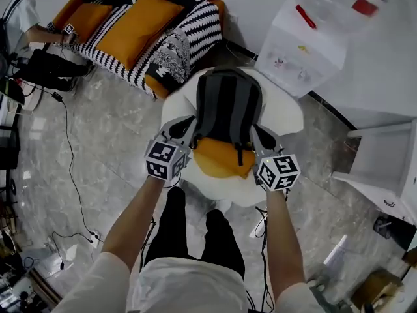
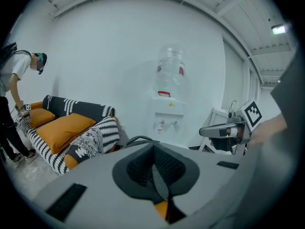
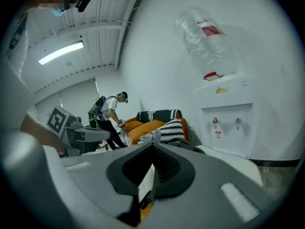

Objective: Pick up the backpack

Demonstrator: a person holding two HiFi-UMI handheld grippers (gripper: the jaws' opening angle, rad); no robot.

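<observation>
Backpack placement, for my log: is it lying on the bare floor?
No, the backpack rests on the white seat, partly over an orange cushion.

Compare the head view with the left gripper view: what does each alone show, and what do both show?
Head view only: the whole backpack on its white seat, and the wearer's legs. Left gripper view only: the ceiling, and a close look at the shut jaws of the left gripper. Both: the sofa, the dispenser and the right gripper.
</observation>
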